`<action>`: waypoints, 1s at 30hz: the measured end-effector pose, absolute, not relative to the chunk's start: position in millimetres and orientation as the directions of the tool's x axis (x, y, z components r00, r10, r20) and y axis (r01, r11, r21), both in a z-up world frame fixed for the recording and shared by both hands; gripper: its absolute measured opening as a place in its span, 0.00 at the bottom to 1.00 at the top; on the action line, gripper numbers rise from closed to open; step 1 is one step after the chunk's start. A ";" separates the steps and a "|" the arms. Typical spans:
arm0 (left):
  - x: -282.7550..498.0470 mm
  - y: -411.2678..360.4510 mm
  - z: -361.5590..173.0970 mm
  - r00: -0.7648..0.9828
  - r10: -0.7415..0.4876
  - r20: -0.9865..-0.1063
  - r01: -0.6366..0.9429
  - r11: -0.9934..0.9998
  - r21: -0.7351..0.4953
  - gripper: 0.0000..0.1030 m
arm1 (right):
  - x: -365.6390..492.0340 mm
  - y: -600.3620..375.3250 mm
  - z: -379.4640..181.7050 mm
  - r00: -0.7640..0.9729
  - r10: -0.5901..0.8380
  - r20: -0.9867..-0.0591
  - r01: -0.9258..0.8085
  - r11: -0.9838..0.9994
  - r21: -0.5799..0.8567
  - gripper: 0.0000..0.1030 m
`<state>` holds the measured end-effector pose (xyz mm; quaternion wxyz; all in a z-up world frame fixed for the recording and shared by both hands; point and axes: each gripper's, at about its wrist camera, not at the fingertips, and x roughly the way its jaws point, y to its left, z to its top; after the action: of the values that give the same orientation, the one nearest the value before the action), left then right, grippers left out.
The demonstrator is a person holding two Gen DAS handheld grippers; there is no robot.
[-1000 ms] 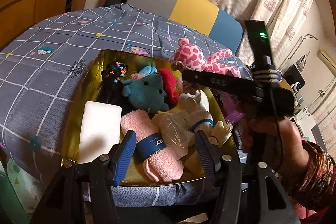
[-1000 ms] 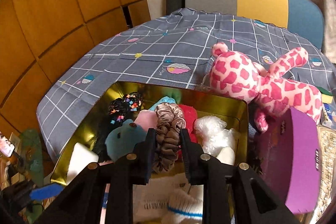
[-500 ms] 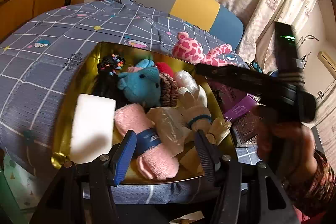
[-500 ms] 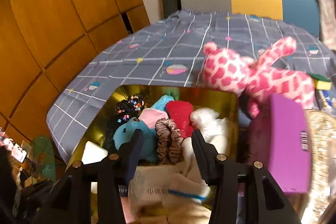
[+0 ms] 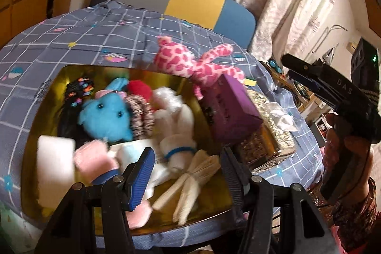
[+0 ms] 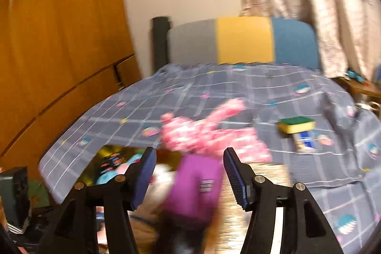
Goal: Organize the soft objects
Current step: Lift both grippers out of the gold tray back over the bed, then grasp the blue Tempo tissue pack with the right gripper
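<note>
A gold tin (image 5: 166,74) on the bed holds soft things: a blue plush (image 5: 104,116), a brown scrunchie (image 5: 140,116), a white plush (image 5: 176,120), a pink towel roll (image 5: 95,158), a white sponge (image 5: 54,166). A pink spotted plush (image 5: 190,63) lies on the bedspread behind the tin; it also shows blurred in the right wrist view (image 6: 207,132). My left gripper (image 5: 187,173) is open and empty over the tin's near edge. My right gripper (image 6: 189,170) is open and empty, raised to the right, above a purple box (image 6: 195,187).
The purple box (image 5: 228,106) leans at the tin's right rim beside a glittery gold lid (image 5: 269,125). A yellow-green sponge (image 6: 296,124) lies on the checked bedspread (image 6: 262,87). A wooden wardrobe (image 6: 59,39) stands left, curtains at the right.
My right gripper let go of the brown scrunchie into the tin, opened wide, and pulled up and to the right. The left gripper shifted slightly right and stayed open.
</note>
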<state>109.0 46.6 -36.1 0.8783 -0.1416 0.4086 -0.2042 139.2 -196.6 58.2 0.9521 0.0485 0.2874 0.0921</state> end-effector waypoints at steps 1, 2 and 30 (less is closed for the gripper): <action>110.3 42.1 -34.3 0.581 -0.477 -0.659 0.249 0.875 -0.415 0.56 | 139.5 -209.0 59.4 0.822 0.184 -0.539 -0.123 0.981 0.148 0.58; 111.4 35.3 -32.1 0.578 -0.481 -0.659 0.258 0.874 -0.411 0.56 | 139.9 -225.6 58.9 0.827 0.154 -0.541 -0.086 0.985 0.149 0.58; 205.6 -143.6 36.9 0.485 -0.549 -0.681 0.480 0.818 -0.318 0.56 | 220.0 -411.1 -49.4 0.677 -0.105 -0.728 0.228 0.971 0.072 0.63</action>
<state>205.6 -143.6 36.9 0.8605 -0.0422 0.4104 -0.2988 220.0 -411.1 -49.4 0.9124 0.0786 0.3913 -0.0912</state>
